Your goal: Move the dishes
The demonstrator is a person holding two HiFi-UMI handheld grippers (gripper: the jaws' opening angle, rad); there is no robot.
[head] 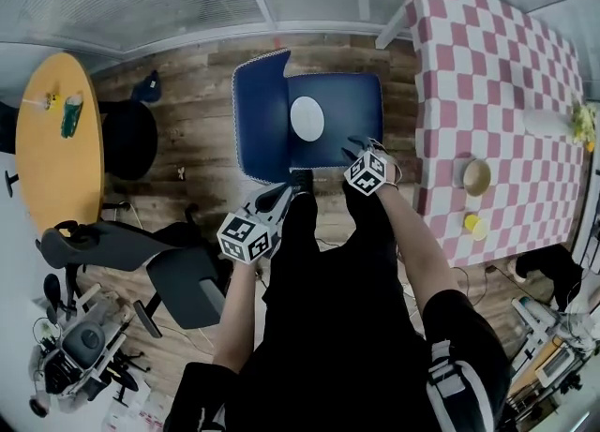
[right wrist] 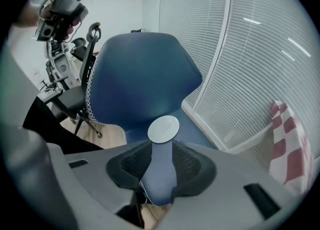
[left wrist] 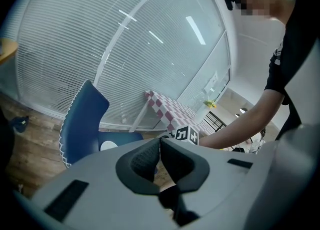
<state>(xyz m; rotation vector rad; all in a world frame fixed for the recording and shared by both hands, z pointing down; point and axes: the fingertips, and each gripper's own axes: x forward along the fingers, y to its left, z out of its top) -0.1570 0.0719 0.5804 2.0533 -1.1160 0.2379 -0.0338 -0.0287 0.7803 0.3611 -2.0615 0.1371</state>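
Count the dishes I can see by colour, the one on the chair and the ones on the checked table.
White round plate, on the blue plastic chair: 1
Tan round bowl, on the pink-and-white checked table: 1
Small yellow dish, same table: 1
Total: 3

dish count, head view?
3. White plate on the blue chair seat; tan bowl and a small yellow dish, both on the checkered table. More may sit out of frame.
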